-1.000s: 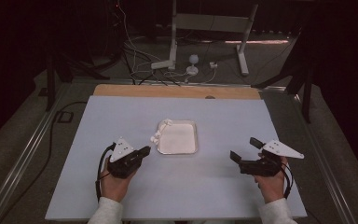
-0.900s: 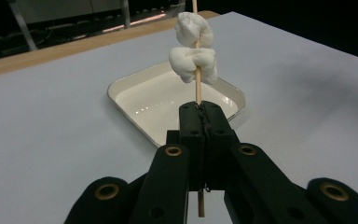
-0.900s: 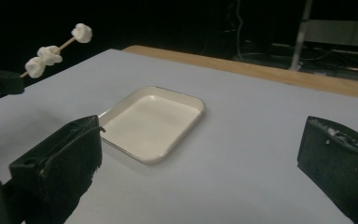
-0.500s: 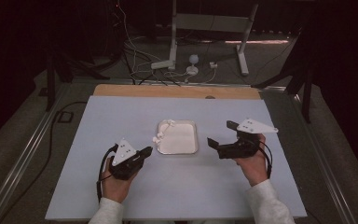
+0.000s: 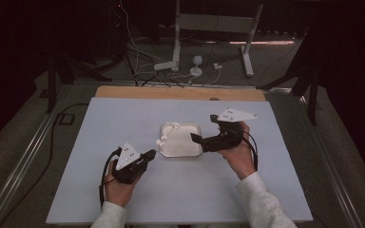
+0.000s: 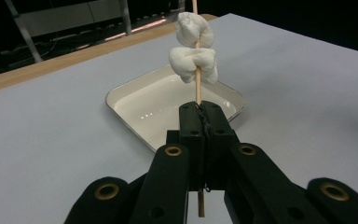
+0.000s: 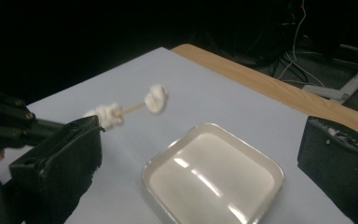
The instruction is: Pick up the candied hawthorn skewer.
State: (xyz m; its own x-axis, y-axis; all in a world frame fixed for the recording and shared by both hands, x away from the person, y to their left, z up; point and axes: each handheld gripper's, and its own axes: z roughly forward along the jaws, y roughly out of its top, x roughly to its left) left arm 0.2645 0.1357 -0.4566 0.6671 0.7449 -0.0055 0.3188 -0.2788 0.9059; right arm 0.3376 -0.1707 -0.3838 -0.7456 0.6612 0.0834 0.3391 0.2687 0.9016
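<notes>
On the pale grey counter, the left hand-held gripper pinched a skewer of marshmallows; the right hand-held gripper hung spread over the white tray. Beyond lay a wooden edge, cables and a dark room.

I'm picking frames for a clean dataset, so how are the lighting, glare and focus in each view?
High view: evenly lit table, dark surroundings, slightly soft. Left gripper view: the skewer and its white pieces are sharp, and small glare spots sit in the tray. Right gripper view: streaks of glare on the tray, and the right gripper has its near jaws dark and out of focus.
</notes>
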